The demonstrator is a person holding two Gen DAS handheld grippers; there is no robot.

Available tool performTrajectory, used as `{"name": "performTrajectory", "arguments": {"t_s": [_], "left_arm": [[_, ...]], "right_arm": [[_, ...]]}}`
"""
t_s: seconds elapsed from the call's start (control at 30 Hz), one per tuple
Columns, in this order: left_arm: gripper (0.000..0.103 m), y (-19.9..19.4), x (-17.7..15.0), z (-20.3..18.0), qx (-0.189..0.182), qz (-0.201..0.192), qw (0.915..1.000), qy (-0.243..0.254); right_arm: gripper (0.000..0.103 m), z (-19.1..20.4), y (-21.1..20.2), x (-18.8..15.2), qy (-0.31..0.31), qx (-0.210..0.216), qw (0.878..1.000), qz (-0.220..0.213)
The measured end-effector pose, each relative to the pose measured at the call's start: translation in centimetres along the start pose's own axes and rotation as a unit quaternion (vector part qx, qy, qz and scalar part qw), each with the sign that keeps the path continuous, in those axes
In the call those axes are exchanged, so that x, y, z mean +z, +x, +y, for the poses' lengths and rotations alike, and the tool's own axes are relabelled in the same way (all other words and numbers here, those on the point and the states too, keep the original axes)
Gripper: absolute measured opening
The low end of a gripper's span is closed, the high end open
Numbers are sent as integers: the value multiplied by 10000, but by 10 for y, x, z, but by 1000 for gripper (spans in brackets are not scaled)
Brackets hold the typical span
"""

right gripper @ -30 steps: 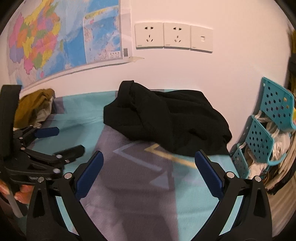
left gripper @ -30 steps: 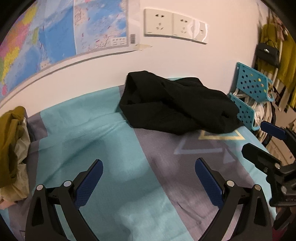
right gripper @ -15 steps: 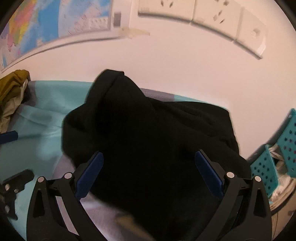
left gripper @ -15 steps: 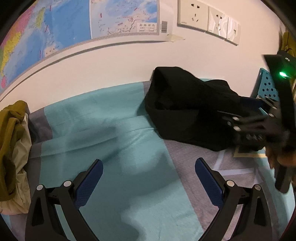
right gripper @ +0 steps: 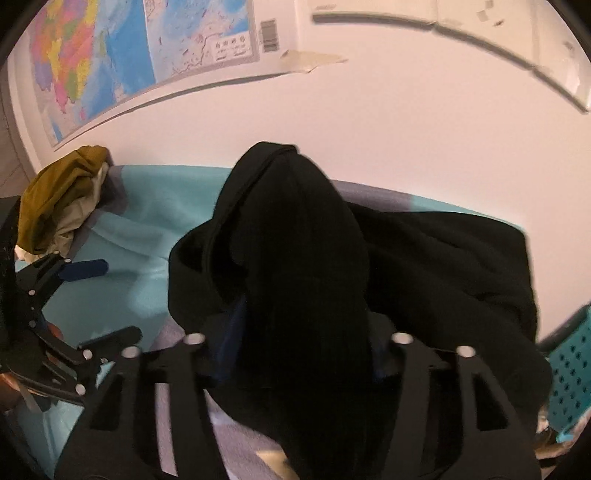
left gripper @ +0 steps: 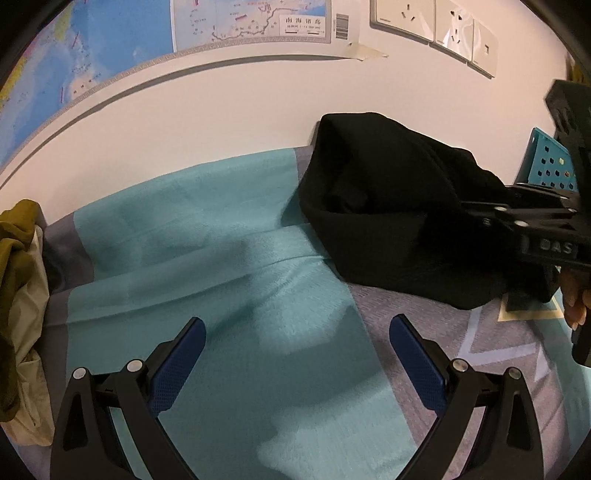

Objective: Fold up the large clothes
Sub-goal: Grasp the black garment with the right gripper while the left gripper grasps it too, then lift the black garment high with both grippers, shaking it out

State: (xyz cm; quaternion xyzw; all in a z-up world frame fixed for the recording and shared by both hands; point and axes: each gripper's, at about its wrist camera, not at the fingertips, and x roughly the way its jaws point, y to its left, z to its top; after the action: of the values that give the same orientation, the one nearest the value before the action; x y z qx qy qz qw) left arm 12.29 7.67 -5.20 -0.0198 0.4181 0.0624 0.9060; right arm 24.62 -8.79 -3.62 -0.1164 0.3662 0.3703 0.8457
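A large black garment (left gripper: 388, 206) lies crumpled on the teal and grey bed sheet (left gripper: 221, 258), against the wall. In the right wrist view a raised fold of the garment (right gripper: 295, 240) fills the space between the blue pads of my right gripper (right gripper: 303, 343). Its jaws are closing and pressing on the cloth. From the left wrist view that gripper's black frame (left gripper: 535, 229) reaches into the garment's right side, fingertips hidden. My left gripper (left gripper: 295, 354) is open over bare teal sheet, left of the garment, with nothing between its fingers.
A pile of olive and beige clothes (left gripper: 18, 295) sits at the sheet's left end. A teal perforated basket (right gripper: 572, 362) stands at the right of the bed. The wall with a map (left gripper: 110, 44) and sockets (left gripper: 432, 18) rises just behind the garment.
My right gripper moved forward onto the black garment and its jaws came in around a fold. My left gripper shifted left over the sheet and stayed open.
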Motion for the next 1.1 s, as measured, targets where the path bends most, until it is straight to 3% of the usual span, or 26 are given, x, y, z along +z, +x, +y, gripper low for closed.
{"name": "performTrajectory", "arguments": {"t_s": [0.03,0.07,0.13,0.33,0.43,0.6,0.63,0.7,0.73,0.77,0.83,0.87,0.97,1.1], "left_arm": [[96,0,0,1,-5,-11,10000,0],[96,0,1,2,-26,-25,10000,18],[96,-2,1,4,-103,-70,9999,38],[96,-6,13,1,-816,-366,9953,360],[96,-6,22,-10,-1317,-524,9884,545],[96,-2,33,-42,-2494,-553,9645,670],[96,2,36,-53,-2613,-507,9607,792],[94,14,41,-71,-2487,-387,9628,981],[78,23,45,-81,-2397,-280,9645,1073],[45,29,48,-86,-2315,-197,9660,1133],[5,42,56,-95,-2562,95,9602,1107],[5,43,60,-99,-2534,114,9611,1093],[5,20,90,-111,-2210,-438,9668,1208],[4,-28,144,-125,-2146,-1208,9621,1171]], "right_arm": [[23,1,2,3,-62,-32,10000,0],[14,0,1,6,-104,-40,9999,48],[10,-1,-15,12,-205,-178,9996,-118],[9,-15,-129,53,-131,-531,9887,-1396],[8,-34,-170,61,49,-727,9841,-1619],[8,-60,-206,53,343,-837,9784,-1858],[8,-64,-210,50,398,-822,9775,-1900],[8,-67,-217,44,455,-796,9762,-1966],[8,-72,-223,40,459,-847,9748,-2014],[8,-75,-228,38,461,-870,9737,-2054],[8,-88,-240,34,610,-948,9707,-2121],[8,-93,-246,33,618,-1050,9688,-2158],[7,-109,-273,33,683,-1472,9600,-2281],[7,-123,-337,38,689,-1977,9390,-2727]]}}
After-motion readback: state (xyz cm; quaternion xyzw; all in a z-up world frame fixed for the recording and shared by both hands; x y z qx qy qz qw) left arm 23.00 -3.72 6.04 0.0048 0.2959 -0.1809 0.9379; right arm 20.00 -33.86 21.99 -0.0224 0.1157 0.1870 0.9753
